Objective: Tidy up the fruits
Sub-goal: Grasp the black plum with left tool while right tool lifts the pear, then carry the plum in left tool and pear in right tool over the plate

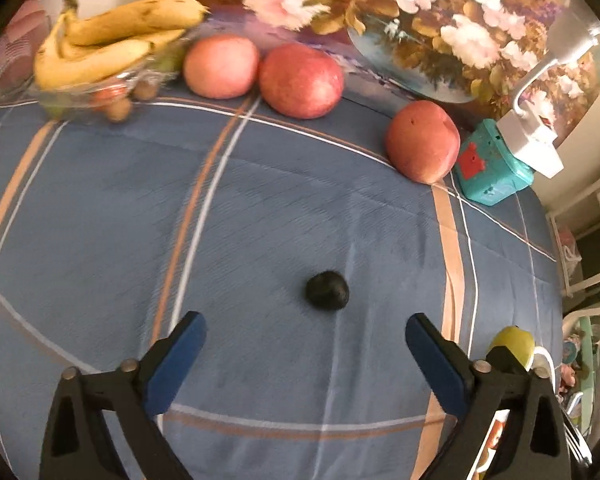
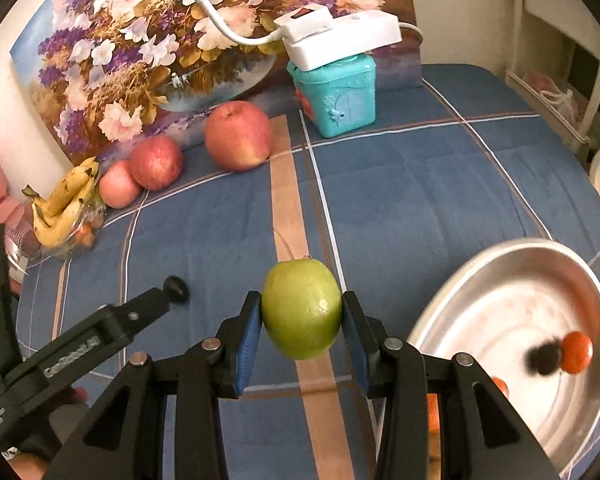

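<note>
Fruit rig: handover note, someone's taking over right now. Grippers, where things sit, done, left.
Right gripper: shut on green apple, held above the cloth beside the metal bowl.
Left gripper: open, empty, aimed at the small dark fruit on the blue cloth.
Done: an orange fruit and a dark one already in the bowl.
Left: green apple into bowl, dark fruit, probably three red apples at the back. Bananas sit in a glass dish.
</note>
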`<state>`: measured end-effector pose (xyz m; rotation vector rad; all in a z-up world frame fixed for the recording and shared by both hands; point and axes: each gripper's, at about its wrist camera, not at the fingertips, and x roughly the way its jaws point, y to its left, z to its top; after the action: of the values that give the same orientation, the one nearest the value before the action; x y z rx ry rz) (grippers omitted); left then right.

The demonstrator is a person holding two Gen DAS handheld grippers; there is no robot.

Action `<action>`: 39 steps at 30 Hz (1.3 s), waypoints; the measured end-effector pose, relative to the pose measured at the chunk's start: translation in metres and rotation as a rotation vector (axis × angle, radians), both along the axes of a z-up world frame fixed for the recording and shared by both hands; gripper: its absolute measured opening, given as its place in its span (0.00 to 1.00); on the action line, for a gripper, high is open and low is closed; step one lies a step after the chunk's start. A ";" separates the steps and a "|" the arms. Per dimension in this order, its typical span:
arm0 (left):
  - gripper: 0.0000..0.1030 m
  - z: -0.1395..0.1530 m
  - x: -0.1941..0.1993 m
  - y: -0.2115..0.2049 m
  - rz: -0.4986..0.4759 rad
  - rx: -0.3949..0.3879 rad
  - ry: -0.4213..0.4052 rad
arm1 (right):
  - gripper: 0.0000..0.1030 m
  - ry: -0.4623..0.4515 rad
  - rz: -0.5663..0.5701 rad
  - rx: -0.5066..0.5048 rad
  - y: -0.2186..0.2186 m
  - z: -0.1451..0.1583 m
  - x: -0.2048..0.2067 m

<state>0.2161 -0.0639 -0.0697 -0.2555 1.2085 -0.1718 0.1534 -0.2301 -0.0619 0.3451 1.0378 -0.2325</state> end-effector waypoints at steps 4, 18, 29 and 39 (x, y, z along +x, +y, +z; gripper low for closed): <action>0.80 -0.013 0.014 -0.003 -0.003 -0.022 0.034 | 0.40 -0.004 0.004 -0.011 -0.005 -0.002 0.008; 0.27 -0.015 0.018 -0.005 -0.008 -0.050 0.056 | 0.40 0.011 0.001 -0.034 -0.010 -0.002 0.010; 0.27 0.021 -0.036 -0.001 -0.021 -0.188 0.025 | 0.40 0.056 -0.007 -0.032 -0.001 0.016 -0.018; 0.27 0.058 -0.105 -0.062 -0.242 -0.268 0.014 | 0.40 0.109 -0.165 -0.130 -0.060 0.037 -0.098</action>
<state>0.1112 -0.1261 -0.0121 -0.3440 1.2277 -0.5452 0.0555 -0.2903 -0.0247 0.3034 1.0969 -0.4696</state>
